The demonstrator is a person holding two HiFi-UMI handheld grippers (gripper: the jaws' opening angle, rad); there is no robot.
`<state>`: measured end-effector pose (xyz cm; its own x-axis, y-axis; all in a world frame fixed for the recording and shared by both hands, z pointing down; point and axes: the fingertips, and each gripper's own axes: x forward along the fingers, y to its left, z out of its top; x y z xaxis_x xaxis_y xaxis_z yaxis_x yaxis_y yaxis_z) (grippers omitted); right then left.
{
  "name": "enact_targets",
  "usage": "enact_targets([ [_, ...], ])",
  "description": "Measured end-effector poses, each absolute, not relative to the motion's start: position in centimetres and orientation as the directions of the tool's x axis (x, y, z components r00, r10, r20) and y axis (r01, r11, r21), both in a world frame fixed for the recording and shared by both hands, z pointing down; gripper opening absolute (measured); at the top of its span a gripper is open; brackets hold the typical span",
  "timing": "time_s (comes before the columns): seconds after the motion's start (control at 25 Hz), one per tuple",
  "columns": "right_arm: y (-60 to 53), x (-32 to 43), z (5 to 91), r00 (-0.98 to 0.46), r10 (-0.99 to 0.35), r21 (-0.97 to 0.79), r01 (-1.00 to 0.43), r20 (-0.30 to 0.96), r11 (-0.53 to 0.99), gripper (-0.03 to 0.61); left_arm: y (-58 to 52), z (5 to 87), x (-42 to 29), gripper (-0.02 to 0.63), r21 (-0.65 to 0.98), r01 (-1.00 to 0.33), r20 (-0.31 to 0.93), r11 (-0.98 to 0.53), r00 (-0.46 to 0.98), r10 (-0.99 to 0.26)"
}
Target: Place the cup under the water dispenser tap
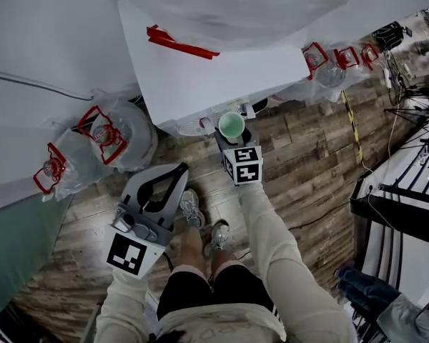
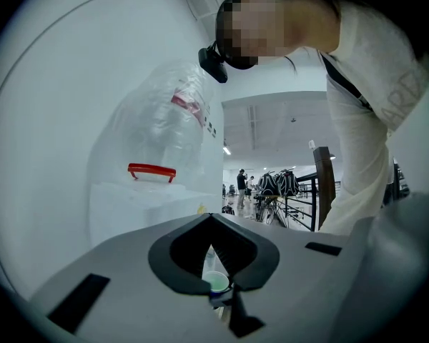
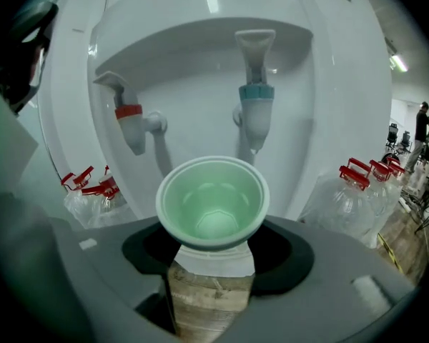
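My left gripper [image 1: 180, 168], at seven o'clock, has its fingers clenched together, empty. My right gripper [image 3: 213, 263] grasps the round pale-green plastic cup [image 3: 211, 202] just below the white water dispenser [image 3: 343, 84], whose blue-collared tap [image 3: 255, 109] sits at its one o'clock.

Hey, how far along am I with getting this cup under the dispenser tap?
Done: the right gripper grips the green cup, upright and empty. In hand: it hangs before the water dispenser, rim just below the blue tap and slightly left of it. Left: centre it under the tap, set it down, release. The left gripper is shut, empty.
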<state>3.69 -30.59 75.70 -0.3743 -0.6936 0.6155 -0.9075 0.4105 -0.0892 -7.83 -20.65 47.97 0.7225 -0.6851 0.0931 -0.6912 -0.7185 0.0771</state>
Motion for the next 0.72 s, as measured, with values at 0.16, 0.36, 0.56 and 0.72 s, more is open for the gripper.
enact_targets([
  [0.16,-31.4,3.8,76.9,-0.364,-0.688,-0.086,-0.911,0.628,0.404,0.288,-20.6,48.9,-8.6,0.005,0.09,-0.704,0.103,-0.704,0.71,-0.697],
  [0.36,-32.2,4.1,78.5,-0.345,-0.681,-0.099,-0.922,0.646,0.373,0.288,-20.7,49.6,-9.4,0.005,0.095,-0.715,0.103,-0.692,0.699,-0.708],
  [0.56,-32.7,4.3,80.2,-0.319,-0.662,-0.077,-0.927,0.678,0.368,0.288,-20.9,50.3,-9.9,0.005,0.096,-0.719,0.106,-0.688,0.695,-0.711],
  [0.72,-33.1,4.3,81.2,-0.306,-0.657,-0.072,-0.931,0.689,0.358,0.288,-20.8,51.0,-10.5,0.005,0.099,-0.726,0.116,-0.681,0.688,-0.716],
])
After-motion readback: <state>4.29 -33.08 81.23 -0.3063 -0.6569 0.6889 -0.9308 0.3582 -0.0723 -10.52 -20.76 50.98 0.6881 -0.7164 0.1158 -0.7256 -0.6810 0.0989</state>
